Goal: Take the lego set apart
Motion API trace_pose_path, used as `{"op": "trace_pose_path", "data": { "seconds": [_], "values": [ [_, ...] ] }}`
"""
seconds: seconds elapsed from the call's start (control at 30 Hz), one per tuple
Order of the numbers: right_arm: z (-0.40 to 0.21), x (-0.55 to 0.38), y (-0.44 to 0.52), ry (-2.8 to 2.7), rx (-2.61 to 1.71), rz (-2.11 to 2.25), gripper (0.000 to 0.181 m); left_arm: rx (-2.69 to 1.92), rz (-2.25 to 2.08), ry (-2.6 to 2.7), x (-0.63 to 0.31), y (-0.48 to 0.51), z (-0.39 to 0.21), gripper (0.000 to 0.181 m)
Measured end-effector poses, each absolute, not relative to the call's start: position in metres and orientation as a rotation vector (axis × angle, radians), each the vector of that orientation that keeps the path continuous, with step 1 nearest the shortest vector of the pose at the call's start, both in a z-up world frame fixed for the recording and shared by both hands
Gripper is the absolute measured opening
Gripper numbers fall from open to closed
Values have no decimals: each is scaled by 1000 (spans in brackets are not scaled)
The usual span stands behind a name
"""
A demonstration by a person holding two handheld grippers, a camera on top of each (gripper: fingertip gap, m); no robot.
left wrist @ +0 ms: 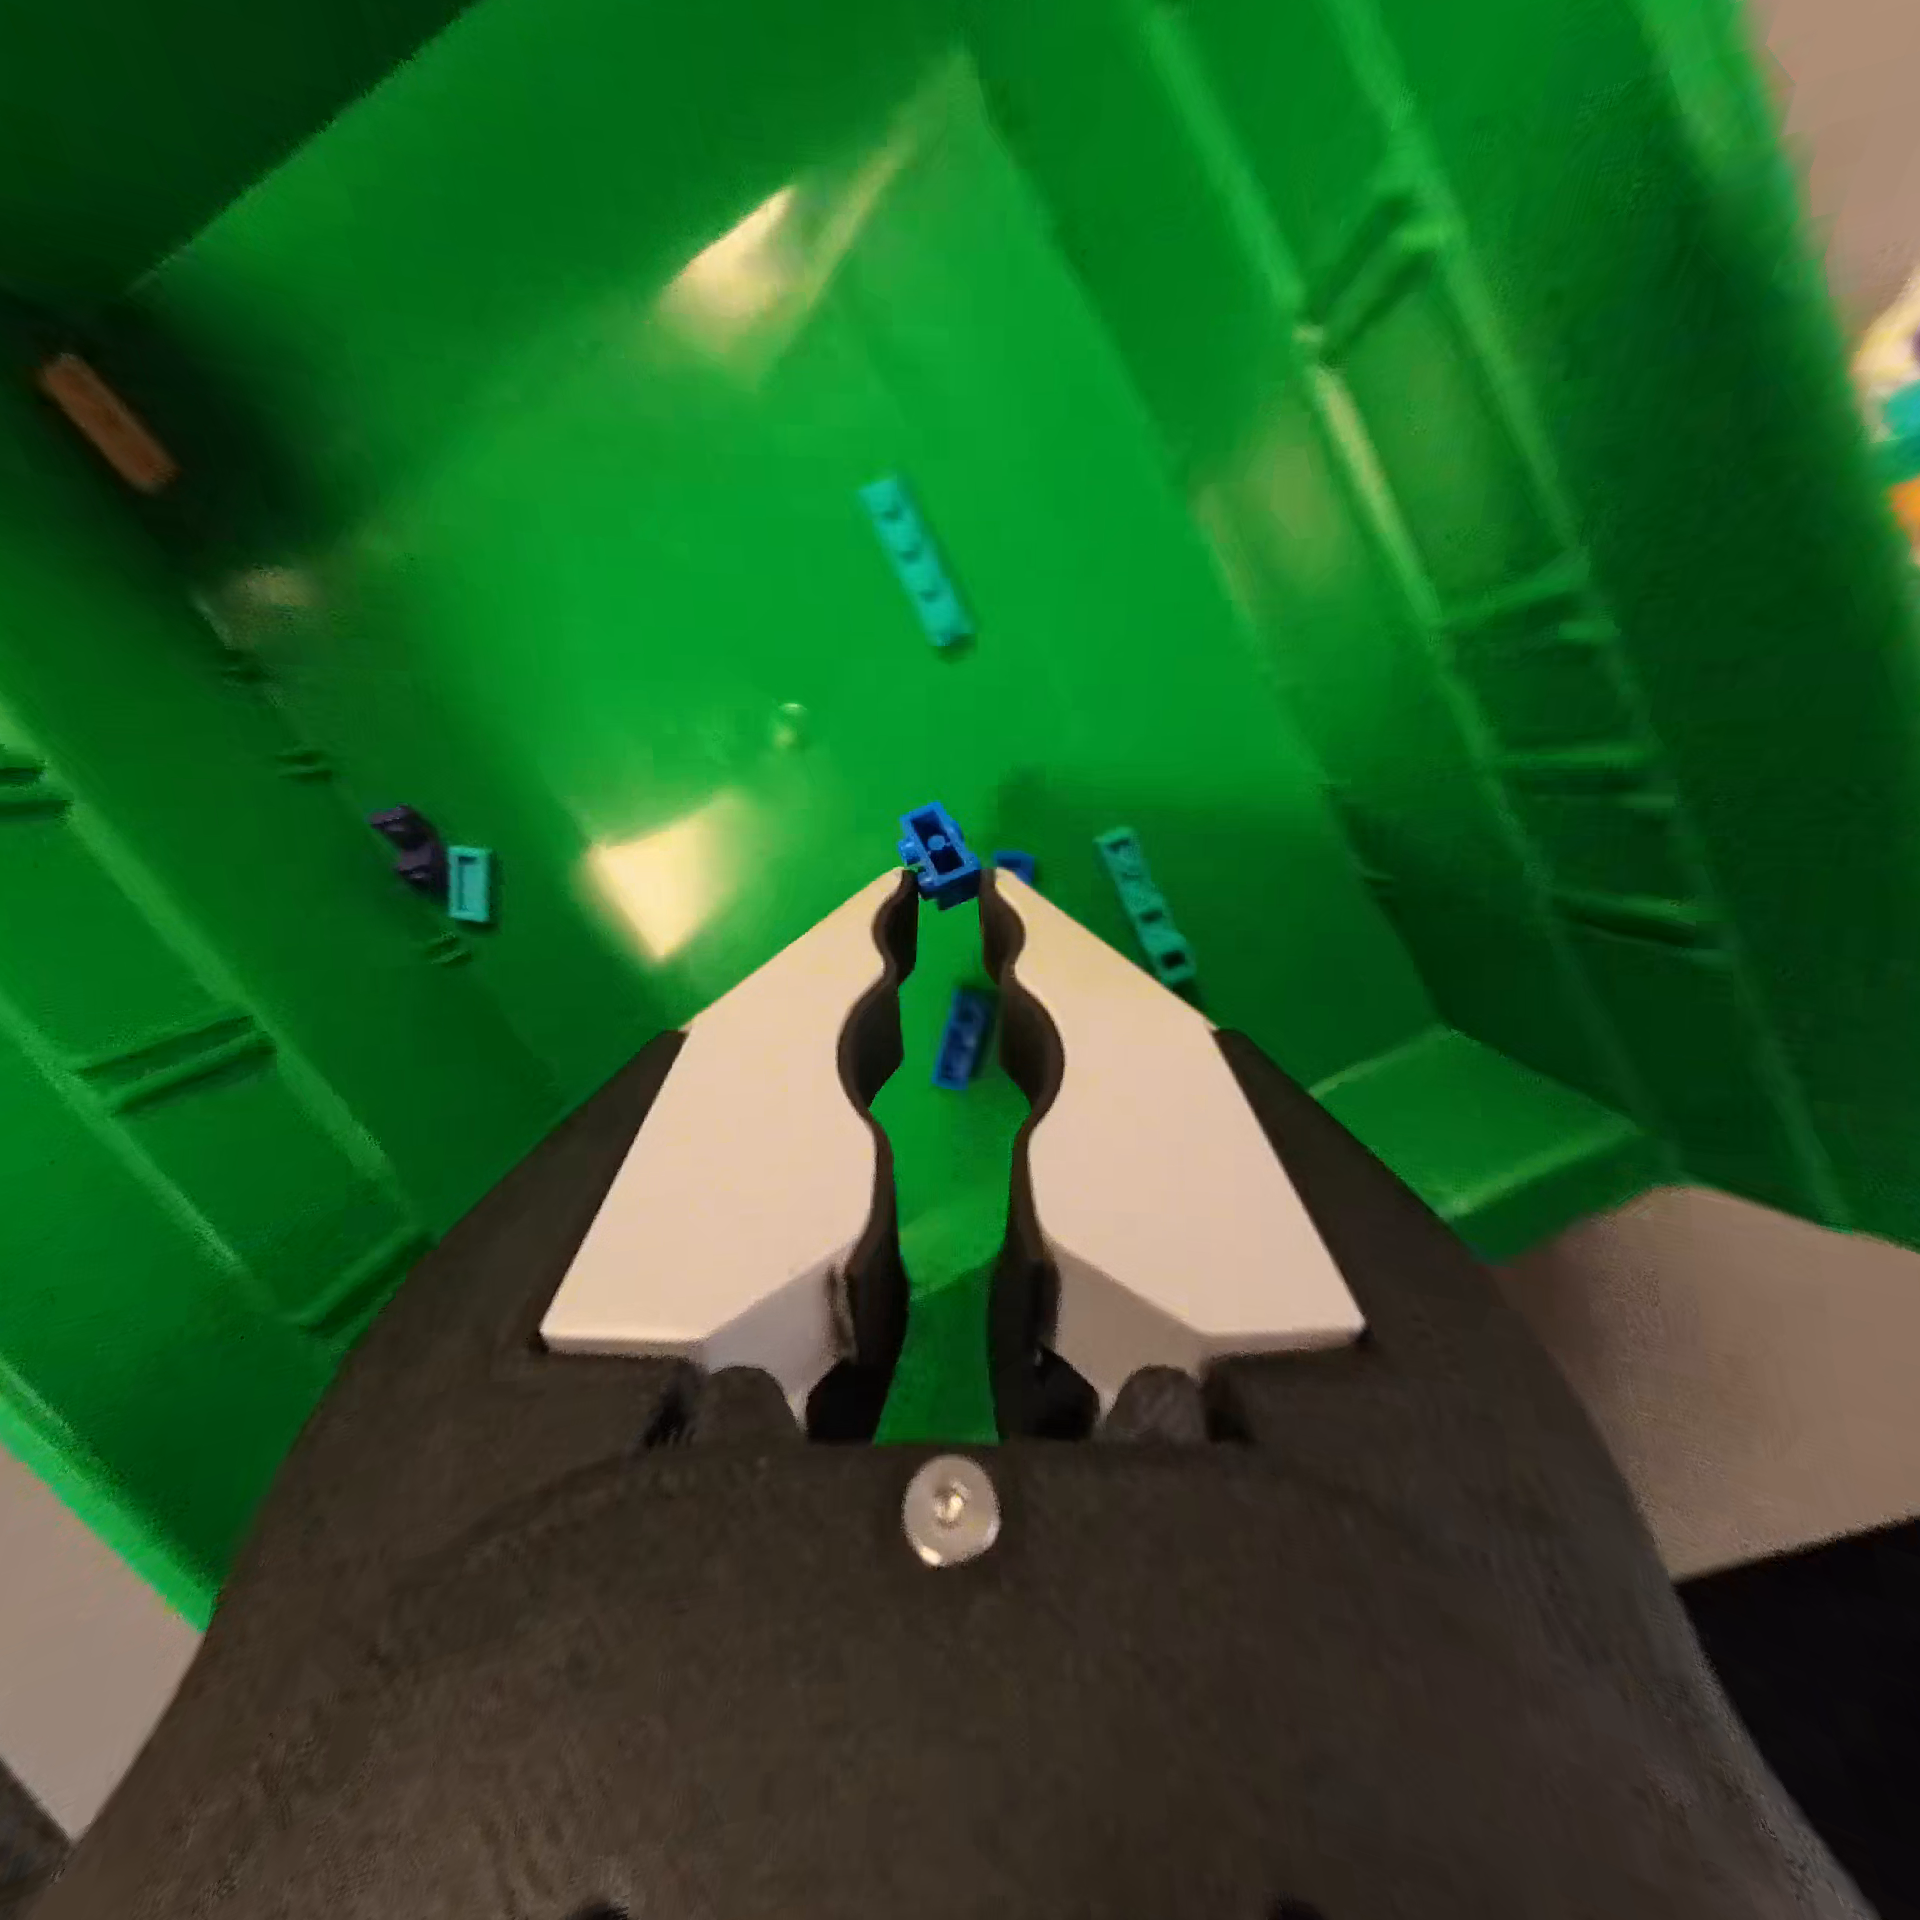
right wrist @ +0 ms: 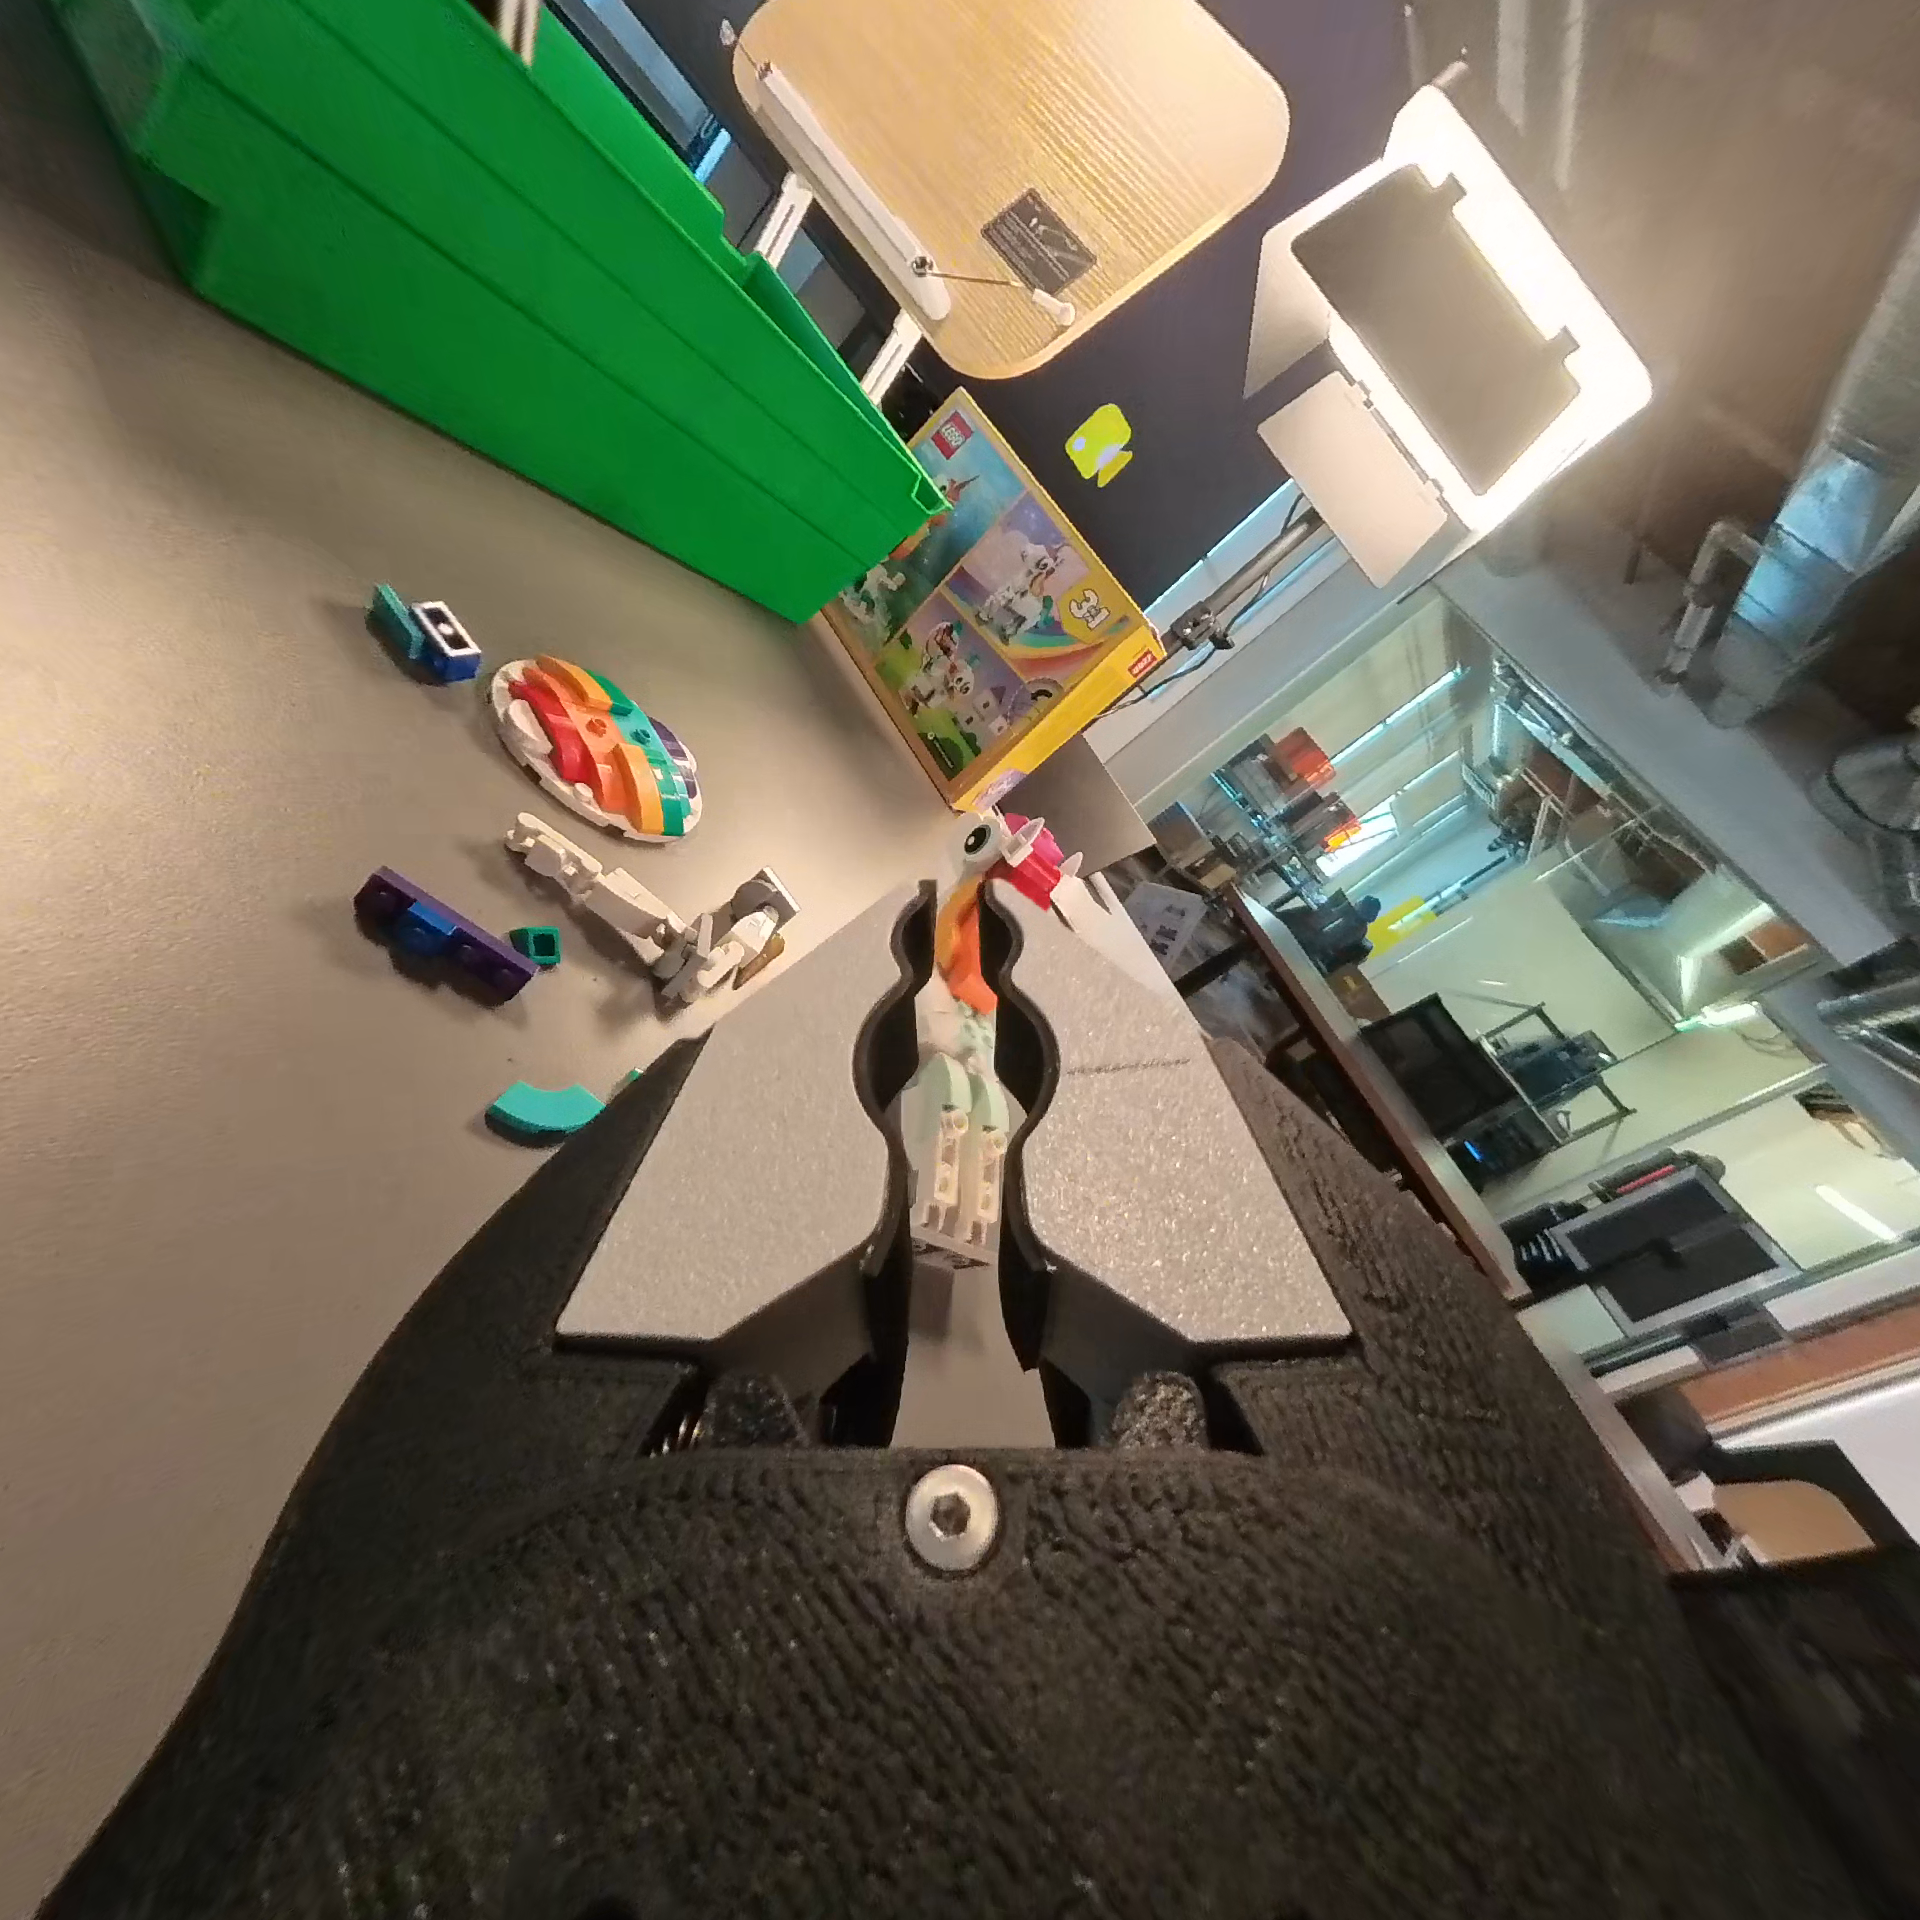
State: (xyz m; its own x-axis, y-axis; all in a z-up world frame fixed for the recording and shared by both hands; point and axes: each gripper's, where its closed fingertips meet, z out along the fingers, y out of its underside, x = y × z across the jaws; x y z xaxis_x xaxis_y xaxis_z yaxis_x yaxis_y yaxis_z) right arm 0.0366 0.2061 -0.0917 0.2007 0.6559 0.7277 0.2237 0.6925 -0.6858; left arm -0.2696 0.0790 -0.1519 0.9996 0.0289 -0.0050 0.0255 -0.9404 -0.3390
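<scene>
Inside green bin (left wrist: 623,520): loose teal, blue pieces; left fingers (left wrist: 914,894) pinch blue brick (left wrist: 940,854), right grip figure (right wrist: 961,1039).

Your left gripper (left wrist: 948,883) is black with white finger faces, and it pinches a bright blue brick (left wrist: 940,854). Below it the bin (left wrist: 582,436) is vivid green all over, with teal strips (left wrist: 916,561) and more blue bricks (left wrist: 964,1037) on its floor. Your right gripper (right wrist: 954,899) (black with grey faces) clasps a white figure (right wrist: 961,1081) with an orange and pink mane. On the grey table (right wrist: 208,935) you have a rainbow-striped disc (right wrist: 594,746), a purple strip (right wrist: 445,935) and a yellow box (right wrist: 992,613).
</scene>
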Motion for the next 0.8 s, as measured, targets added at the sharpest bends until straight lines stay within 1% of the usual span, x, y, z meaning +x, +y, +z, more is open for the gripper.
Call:
{"op": "trace_pose_path", "data": {
  "seconds": [0.03, 0.17, 0.23, 0.33, 0.37, 0.4, 0.47, 0.53, 0.6, 0.67, 0.7, 0.73, 0.8],
  "values": [
    [-92, 36, 206, -1374, -803, 353, 6, -2800, -7, -87, -276, 80, -156, 11],
    [-88, 37, 206, -1354, -788, 331, 5, -2842, -103, -236, -287, 76, -173, 12],
    [-83, 39, 207, -1331, -781, 331, 4, -2805, -105, -279, -292, 78, -171, 14],
    [-80, 41, 209, -1311, -785, 334, 4, -2794, -107, -300, -294, 77, -168, 50],
    [-80, 41, 210, -1305, -787, 329, 4, -2778, -122, -299, -294, 78, -165, 59],
    [-79, 42, 211, -1297, -788, 323, 4, -2745, -106, -297, -296, 81, -160, 62],
    [-74, 46, 215, -1263, -787, 304, 4, -2613, -28, -281, -297, 88, -136, 63],
    [-68, 51, 222, -1212, -794, 285, 4, -2388, 5, -192, -275, 99, -91, 60],
    [-62, 58, 231, -1152, -815, 275, 4, -2177, -42, -40, -224, 102, -44, 58],
    [-58, 65, 242, -1099, -850, 272, 4, -2020, -178, 164, -149, 98, -11, 54],
    [-57, 68, 248, -1075, -870, 273, 4, -1991, -309, 307, -102, 91, -7, 43],
    [-56, 72, 253, -1054, -887, 273, 4, -2000, -472, 454, -54, 80, -11, 37],
    [-54, 77, 260, -1020, -914, 279, 4, -2056, -777, 714, 23, 58, -35, 32]
  ]
}}
